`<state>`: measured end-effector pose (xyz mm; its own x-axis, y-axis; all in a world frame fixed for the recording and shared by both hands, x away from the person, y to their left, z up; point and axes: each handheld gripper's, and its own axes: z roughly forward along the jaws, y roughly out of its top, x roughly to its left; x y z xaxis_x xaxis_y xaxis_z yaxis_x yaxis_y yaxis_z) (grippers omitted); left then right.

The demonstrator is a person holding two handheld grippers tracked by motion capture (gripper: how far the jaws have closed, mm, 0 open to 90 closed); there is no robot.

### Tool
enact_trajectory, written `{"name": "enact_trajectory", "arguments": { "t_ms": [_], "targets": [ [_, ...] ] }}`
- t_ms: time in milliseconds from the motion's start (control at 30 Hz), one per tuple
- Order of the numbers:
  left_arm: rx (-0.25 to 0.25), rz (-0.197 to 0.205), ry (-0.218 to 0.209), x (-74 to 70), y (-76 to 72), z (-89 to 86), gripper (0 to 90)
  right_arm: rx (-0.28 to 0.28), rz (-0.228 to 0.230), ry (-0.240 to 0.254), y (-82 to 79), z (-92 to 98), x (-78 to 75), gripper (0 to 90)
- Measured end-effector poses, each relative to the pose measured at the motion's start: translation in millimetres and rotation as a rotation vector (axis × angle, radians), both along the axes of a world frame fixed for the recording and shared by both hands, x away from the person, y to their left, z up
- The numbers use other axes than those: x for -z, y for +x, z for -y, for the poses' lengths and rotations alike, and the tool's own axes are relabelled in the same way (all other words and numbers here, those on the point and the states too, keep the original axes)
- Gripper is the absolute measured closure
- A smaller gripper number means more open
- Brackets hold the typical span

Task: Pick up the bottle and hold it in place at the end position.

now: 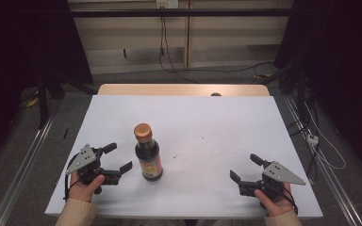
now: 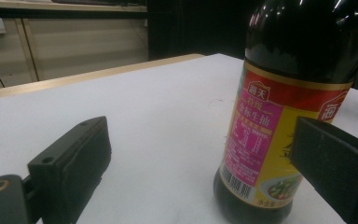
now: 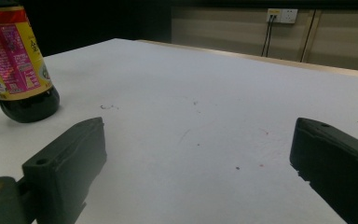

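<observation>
Standing upright, dark sauce bottle point(image 1: 147, 153), orange-capped.

Count on inspection: one bottle point(image 1: 148, 153) of dark sauce, standing on the table point(image 1: 207, 122); it carries one orange cap point(image 1: 142, 132) and one label point(image 2: 265, 140). One table, with one white sheet over its top. Two grippers, left gripper point(image 1: 118, 157) and right gripper point(image 1: 245, 168), each with two black jaws. Two hands hold them, one apiece. One wall socket point(image 3: 282, 15) behind, with two cables plugged in.
</observation>
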<state>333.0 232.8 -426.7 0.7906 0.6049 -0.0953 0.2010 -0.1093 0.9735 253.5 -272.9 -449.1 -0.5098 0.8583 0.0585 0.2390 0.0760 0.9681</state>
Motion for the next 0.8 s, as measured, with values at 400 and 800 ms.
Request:
{"name": "enact_trajectory", "arguments": {
  "t_ms": [400,800],
  "targets": [
    [0.033,0.013,-0.016,-3.8,-1.7,7.1,4.8,-0.002,0.003,-0.003,0.1,0.3,0.0,3.4],
    [0.051,0.034,-0.021,-11.3,-3.4,18.1,1.1,-0.004,0.001,-0.009,0.4,-0.6,0.1,3.6]
  ]
}}
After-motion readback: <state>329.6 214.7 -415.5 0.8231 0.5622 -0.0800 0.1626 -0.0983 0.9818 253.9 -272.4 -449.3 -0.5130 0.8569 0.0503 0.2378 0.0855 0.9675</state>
